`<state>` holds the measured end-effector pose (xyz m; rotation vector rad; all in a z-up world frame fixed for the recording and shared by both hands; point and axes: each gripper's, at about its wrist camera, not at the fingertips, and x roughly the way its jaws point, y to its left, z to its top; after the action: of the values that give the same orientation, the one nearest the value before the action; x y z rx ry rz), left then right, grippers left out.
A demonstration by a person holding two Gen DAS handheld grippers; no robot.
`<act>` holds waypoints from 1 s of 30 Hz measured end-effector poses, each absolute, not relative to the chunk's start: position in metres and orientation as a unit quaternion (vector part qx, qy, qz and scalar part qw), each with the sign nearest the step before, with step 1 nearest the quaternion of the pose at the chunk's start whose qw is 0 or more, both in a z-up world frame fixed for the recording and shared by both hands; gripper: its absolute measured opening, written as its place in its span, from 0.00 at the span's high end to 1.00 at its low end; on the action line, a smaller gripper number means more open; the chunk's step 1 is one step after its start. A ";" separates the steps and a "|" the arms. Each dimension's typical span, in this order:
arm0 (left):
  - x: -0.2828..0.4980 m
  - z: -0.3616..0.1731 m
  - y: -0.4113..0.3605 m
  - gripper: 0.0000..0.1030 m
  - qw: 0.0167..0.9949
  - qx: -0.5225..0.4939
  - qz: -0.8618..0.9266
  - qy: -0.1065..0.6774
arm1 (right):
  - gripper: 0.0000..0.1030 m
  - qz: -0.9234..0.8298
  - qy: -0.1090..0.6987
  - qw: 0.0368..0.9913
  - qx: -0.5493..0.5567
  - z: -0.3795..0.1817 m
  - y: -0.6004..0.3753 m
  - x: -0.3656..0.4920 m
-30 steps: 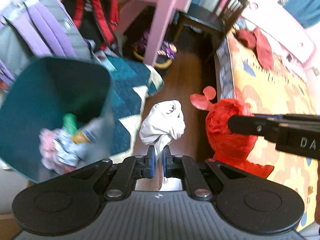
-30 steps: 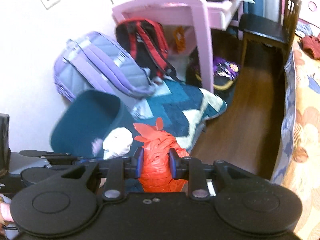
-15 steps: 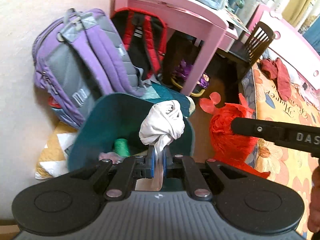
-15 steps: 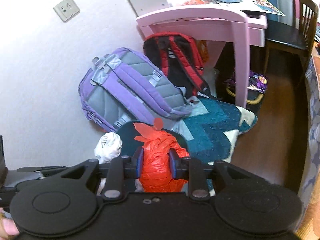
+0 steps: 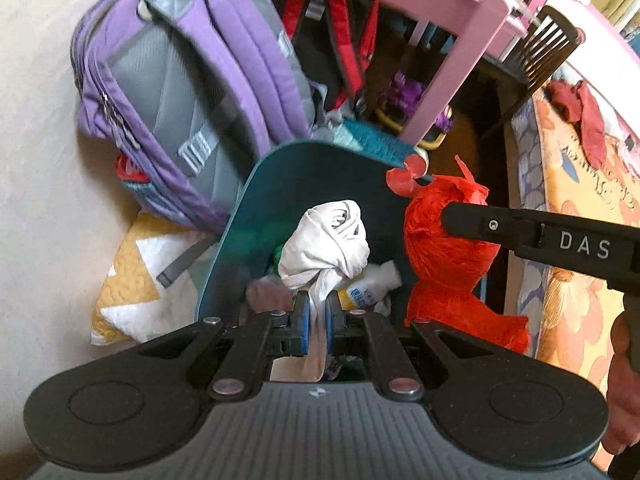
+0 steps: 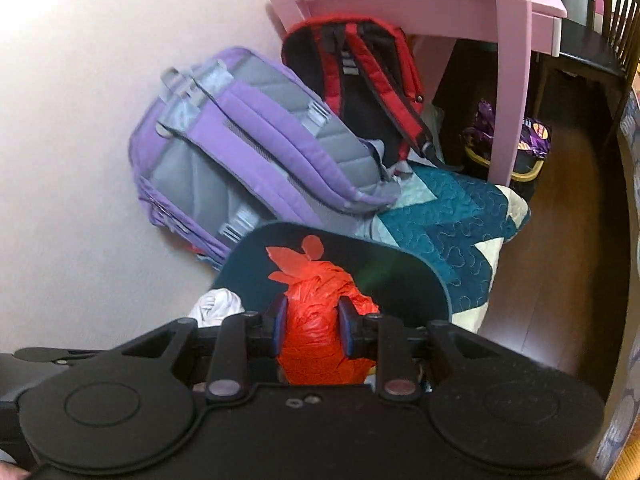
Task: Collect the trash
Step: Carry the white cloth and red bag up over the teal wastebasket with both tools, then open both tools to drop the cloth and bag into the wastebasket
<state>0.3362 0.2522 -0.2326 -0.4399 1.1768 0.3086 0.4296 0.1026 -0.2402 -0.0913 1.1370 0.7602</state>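
Note:
A teal trash bin [image 5: 256,200] stands on the floor, its open mouth below both grippers; it also shows in the right wrist view [image 6: 400,276]. My left gripper [image 5: 316,316] is shut on a crumpled white wad [image 5: 326,244] held over the bin's mouth. My right gripper [image 6: 312,324] is shut on a crumpled red plastic bag [image 6: 316,312] over the bin; the bag also shows in the left wrist view [image 5: 444,264]. Inside the bin lie a small white bottle [image 5: 374,284] and other scraps.
A purple backpack [image 6: 240,152] and a red-and-black backpack [image 6: 360,76] lean against the wall behind the bin. A pink desk [image 6: 460,12] and a dark chair [image 6: 592,40] stand further back. A teal quilted mat [image 6: 452,216] lies on the wooden floor. A bed [image 5: 576,208] is on the right.
Both grippers have moved left and forward with their loads, from beside the bin to over its mouth. The bin's inside now shows below the white wad.

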 end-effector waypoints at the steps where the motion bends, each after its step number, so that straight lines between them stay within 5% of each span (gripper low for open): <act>1: 0.338 -0.237 0.253 0.93 0.796 -0.205 0.141 0.552 | 0.76 0.345 0.524 0.777 -0.051 -0.244 0.105 0.429; 24: 0.367 -0.307 0.250 0.92 0.730 -0.211 0.103 0.642 | 0.68 0.315 0.578 0.747 -0.095 -0.282 0.104 0.418; 27: 0.367 -0.307 0.249 0.88 0.728 -0.208 0.106 0.645 | 0.66 0.325 0.575 0.745 -0.095 -0.278 0.101 0.415; 30: 0.367 -0.305 0.249 0.69 0.731 -0.211 0.108 0.639 | 0.63 0.336 0.568 0.745 -0.096 -0.270 0.097 0.411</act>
<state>0.3674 0.2495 -0.3050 -0.4649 1.4073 0.2388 0.4105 0.0969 -0.2705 -0.2103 1.2430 0.7366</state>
